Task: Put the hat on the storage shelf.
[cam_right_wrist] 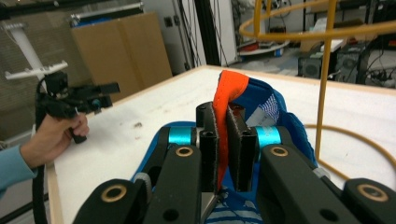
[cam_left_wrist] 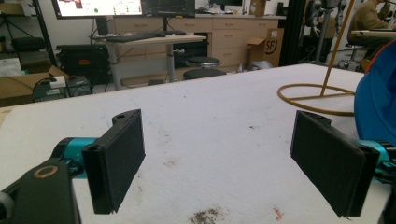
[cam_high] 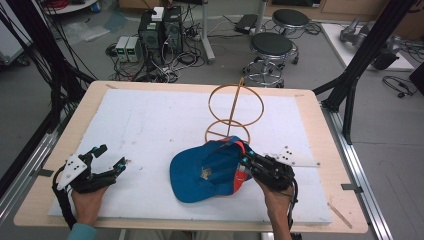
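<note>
A blue cap [cam_high: 205, 172] with an orange rim lies near the front middle of the white board. My right gripper [cam_high: 248, 160] is shut on the cap's orange edge [cam_right_wrist: 224, 112], which stands pinched between the black pads. Behind the cap rises a gold wire stand [cam_high: 235, 107] with a ring on a post and a round base [cam_left_wrist: 313, 98]. My left gripper [cam_high: 111, 159] rests at the front left, open, with nothing between its pads [cam_left_wrist: 116, 158]; the cap [cam_left_wrist: 378, 98] shows at the right edge of the left gripper view. The left gripper [cam_right_wrist: 88, 100] appears far off in the right gripper view.
The white board [cam_high: 150, 125] covers a wooden table [cam_high: 320, 125]. Beyond the far edge stand two black stools [cam_high: 272, 47], computer towers [cam_high: 160, 30] and tangled cables. A black frame post [cam_high: 360, 60] leans at the right.
</note>
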A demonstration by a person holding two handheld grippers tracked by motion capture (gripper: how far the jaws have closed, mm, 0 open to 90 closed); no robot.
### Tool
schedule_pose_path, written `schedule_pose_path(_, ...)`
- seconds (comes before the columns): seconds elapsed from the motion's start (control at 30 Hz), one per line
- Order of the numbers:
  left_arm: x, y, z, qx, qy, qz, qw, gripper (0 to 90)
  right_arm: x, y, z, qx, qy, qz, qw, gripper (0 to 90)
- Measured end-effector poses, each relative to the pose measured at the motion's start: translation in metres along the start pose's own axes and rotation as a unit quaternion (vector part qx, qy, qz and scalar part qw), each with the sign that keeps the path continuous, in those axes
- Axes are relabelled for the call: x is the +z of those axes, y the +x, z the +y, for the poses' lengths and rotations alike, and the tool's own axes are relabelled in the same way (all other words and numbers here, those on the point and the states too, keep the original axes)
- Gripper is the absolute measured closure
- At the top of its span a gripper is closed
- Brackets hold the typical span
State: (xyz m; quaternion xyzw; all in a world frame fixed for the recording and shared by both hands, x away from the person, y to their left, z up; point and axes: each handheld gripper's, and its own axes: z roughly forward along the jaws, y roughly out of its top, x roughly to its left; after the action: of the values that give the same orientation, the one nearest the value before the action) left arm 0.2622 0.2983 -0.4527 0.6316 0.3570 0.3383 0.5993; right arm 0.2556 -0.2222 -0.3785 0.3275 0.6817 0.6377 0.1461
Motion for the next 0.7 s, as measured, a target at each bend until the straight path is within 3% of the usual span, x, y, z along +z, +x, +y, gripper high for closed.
schedule_pose_path(0.37,0.000,0.000,0.000,-0.001,0.000,0.001,1.0000,18.0,-0.015,0.001,0.010,-0.004,-0.028,-0.018,0.9994,84.5)
schedule_pose_path(0.7,0.000,0.000,0.000,0.000,0.000,0.001,1.0000,18.0,-0.049,0.003,0.032,-0.023,-0.066,-0.042,0.9967,84.5)
